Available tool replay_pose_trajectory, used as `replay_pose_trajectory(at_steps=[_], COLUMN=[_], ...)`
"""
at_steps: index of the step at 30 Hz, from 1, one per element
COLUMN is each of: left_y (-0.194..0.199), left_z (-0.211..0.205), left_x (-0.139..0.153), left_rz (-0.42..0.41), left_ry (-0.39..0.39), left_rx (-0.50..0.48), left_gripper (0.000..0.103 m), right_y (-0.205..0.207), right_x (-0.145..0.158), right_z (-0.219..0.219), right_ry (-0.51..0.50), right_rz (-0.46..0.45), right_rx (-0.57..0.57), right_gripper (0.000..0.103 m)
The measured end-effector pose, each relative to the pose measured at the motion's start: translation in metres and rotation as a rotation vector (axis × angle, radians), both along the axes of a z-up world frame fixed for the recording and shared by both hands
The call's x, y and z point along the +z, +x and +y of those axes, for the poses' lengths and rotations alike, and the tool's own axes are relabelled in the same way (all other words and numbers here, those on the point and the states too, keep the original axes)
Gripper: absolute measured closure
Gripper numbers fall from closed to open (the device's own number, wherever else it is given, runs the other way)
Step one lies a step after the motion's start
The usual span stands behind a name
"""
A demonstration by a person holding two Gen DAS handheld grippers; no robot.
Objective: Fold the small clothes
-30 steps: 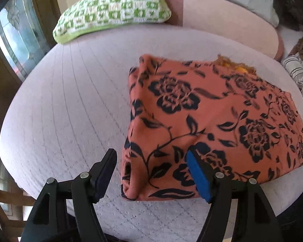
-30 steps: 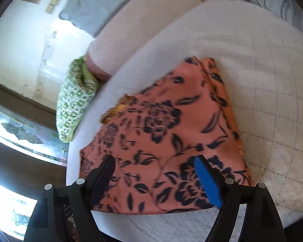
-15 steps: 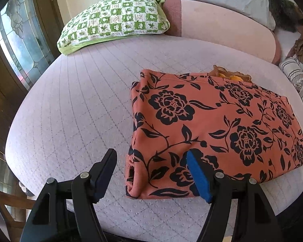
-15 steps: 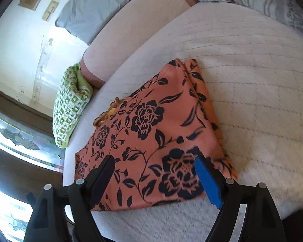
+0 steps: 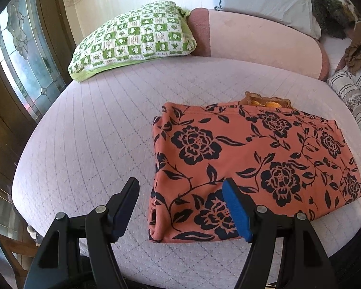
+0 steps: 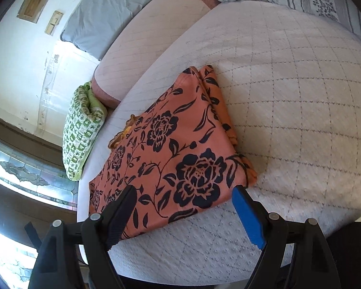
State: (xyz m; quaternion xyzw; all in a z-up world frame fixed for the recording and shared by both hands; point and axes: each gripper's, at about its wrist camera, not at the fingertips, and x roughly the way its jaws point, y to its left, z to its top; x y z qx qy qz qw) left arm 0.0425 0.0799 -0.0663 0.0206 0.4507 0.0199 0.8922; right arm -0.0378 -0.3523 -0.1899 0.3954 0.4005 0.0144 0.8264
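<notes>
left claw (image 5: 180, 203): jaws spread, nothing between the pads. over the last second it has lifted clear of the cloth (image 5: 252, 166); the near left corner of the cloth now lies just beyond and below the fingertips, untouched. right claw (image 6: 184, 207): jaws spread, empty, and it has slid sideways, so the near right corner of the cloth sits just ahead of its blue pad (image 6: 248, 216). the cloth lies flat as a folded rectangle on the bed (image 6: 300, 96). judgement: both claws have released and retreated, so this fold looks finished
</notes>
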Motion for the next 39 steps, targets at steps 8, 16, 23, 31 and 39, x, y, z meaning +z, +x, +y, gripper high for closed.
replay_pose_trajectory(at_steps=[8,16,23,31,39], left_y=[0.001,0.009,0.023,0.041,0.042], left_z=[-0.008,-0.020,-0.054,-0.098,-0.110], left_x=[0.004,-0.002,-0.022,-0.045,-0.041], left_rz=[-0.006,0.002,0.035,0.062,0.001], left_ry=[-0.003,-0.014,-0.012,0.006,-0.008], left_rx=[-0.012,-0.031,-0.098,-0.179,-0.212], left_gripper=[0.031,0.029,0.029,0.029,0.026], right_y=[-0.002,0.002,0.013,0.040,0.025], right_x=[-0.004,-0.014,-0.020,-0.028,0.008], right_z=[0.001,-0.009,-0.020,-0.016,-0.004], right_ry=[-0.020,0.005,0.005,-0.024,-0.165], right_rz=[0.024,0.079,0.126,0.134,0.058], right_rx=[-0.004,-0.060,-0.119,-0.076,-0.029], right_gripper=[0.019,0.019,0.019,0.032,0.083])
